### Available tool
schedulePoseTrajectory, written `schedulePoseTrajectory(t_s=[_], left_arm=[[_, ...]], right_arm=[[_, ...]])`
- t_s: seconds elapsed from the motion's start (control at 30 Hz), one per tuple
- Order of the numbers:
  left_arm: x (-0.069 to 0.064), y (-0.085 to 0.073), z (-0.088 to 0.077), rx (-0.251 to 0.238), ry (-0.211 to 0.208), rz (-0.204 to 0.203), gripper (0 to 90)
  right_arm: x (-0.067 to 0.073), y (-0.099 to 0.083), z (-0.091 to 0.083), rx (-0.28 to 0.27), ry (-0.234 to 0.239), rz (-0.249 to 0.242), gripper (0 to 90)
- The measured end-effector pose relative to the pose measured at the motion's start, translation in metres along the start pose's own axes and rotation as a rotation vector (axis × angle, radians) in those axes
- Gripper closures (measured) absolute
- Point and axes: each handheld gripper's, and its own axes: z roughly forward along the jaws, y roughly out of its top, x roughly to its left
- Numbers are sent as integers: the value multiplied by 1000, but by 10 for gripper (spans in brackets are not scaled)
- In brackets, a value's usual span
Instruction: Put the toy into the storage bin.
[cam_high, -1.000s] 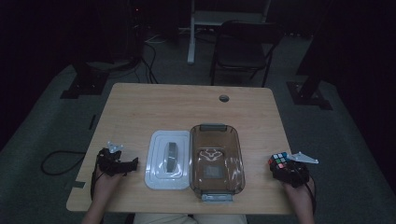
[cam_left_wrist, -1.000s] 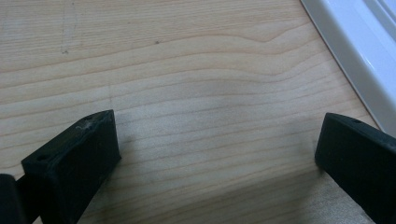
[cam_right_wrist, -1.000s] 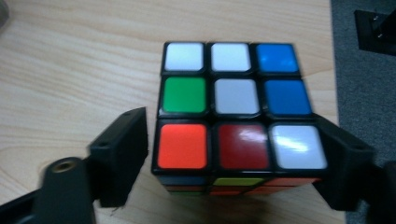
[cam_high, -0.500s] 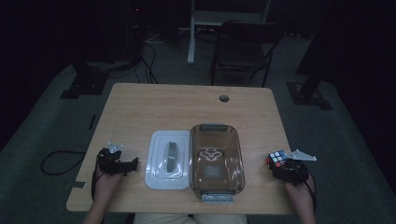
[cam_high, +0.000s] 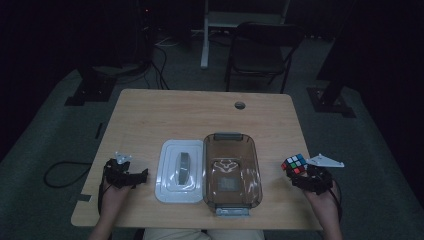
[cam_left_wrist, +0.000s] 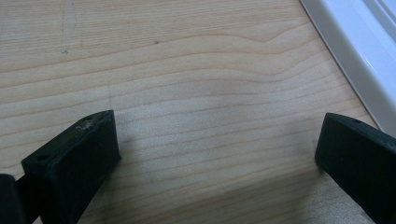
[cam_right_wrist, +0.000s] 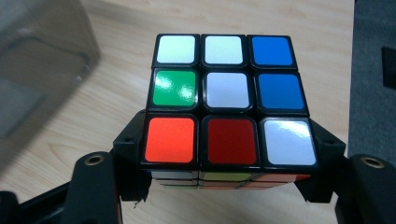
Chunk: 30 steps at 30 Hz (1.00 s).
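A scrambled puzzle cube (cam_high: 295, 163) is up off the wooden table (cam_high: 200, 115) at its right edge, with my right gripper (cam_high: 298, 171) shut on it. In the right gripper view the cube (cam_right_wrist: 226, 88) shows a top face of white, blue, green, orange and red squares, and both black jaws press on its lower sides around my right gripper (cam_right_wrist: 229, 156). My left gripper (cam_high: 142, 176) rests low at the table's front left, open, just left of a white lid (cam_high: 167, 192). In its own view my left gripper (cam_left_wrist: 217, 144) has only bare wood between its jaws.
A clear brown container (cam_high: 232, 137) stands beside the white lid in the middle front; its wall (cam_right_wrist: 37, 70) lies left of the cube. The lid's rim (cam_left_wrist: 355, 51) runs past the left gripper. A chair (cam_high: 260, 50) stands behind the table. The far half of the table has a cable hole (cam_high: 240, 105).
My right gripper has closed on the cube and lifted it off the table. The left gripper, lid and container have not moved.
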Motion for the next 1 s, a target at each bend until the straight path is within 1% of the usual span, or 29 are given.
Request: schedulePoseTrajectory(t_s=[0.03, 0.07, 0.17, 0.2, 0.23, 0.27, 0.3, 0.33, 0.37, 0.4, 0.43, 0.47, 0.5, 0.53, 0.73, 0.8, 0.83, 0.87, 0.9, 0.93, 0.97, 1.0], left_arm=[[0, 0, 0, 0, 0, 0, 4], [0, 0, 0, 0, 0, 0, 4], [0, 0, 0, 0, 0, 0, 4], [0, 0, 0, 0, 0, 0, 4], [0, 0, 0, 0, 0, 0, 5], [0, 0, 0, 0, 0, 0, 5], [0, 0, 0, 0, 0, 0, 4], [0, 0, 0, 0, 0, 0, 4], [0, 0, 0, 0, 0, 0, 4], [0, 0, 0, 0, 0, 0, 4], [0, 0, 0, 0, 0, 0, 4], [0, 0, 0, 0, 0, 0, 4], [0, 0, 0, 0, 0, 0, 4], [0, 0, 0, 1, 0, 0, 4], [0, 0, 0, 1, 0, 1, 4], [0, 0, 0, 1, 0, 0, 4], [0, 0, 0, 1, 0, 1, 4], [0, 0, 0, 1, 0, 1, 4], [0, 0, 0, 1, 0, 1, 4], [0, 0, 0, 1, 0, 1, 4], [0, 0, 0, 1, 0, 1, 4], [0, 0, 0, 1, 0, 1, 4]], right_arm=[[0, 0, 0, 0, 0, 0, 339], [1, 9, -4, -8, 9, -17, 340], [1, 12, -5, -13, 10, -24, 339], [2, 17, -8, -21, 12, -32, 340], [5, 27, -14, -49, 37, -40, 339], [6, 31, -16, -60, 50, -43, 340], [8, 35, -17, -65, 60, -56, 340], [8, 35, -17, -65, 60, -56, 340], [14, 42, -18, -69, 76, -77, 339], [14, 42, -18, -69, 76, -77, 339], [20, 49, -20, -78, 82, -101, 339], [20, 49, -20, -78, 82, -101, 339], [24, 56, -23, -91, 104, -114, 339], [24, 56, -23, -91, 104, -114, 339], [41, 80, -36, -141, 179, -171, 340], [48, 87, -40, -156, 210, -191, 339], [56, 92, -43, -165, 237, -215, 340], [56, 92, -43, -165, 237, -215, 340], [64, 97, -44, -167, 265, -244, 340], [64, 97, -44, -167, 265, -244, 340], [73, 99, -44, -163, 293, -276, 339], [73, 99, -44, -163, 293, -276, 339]])
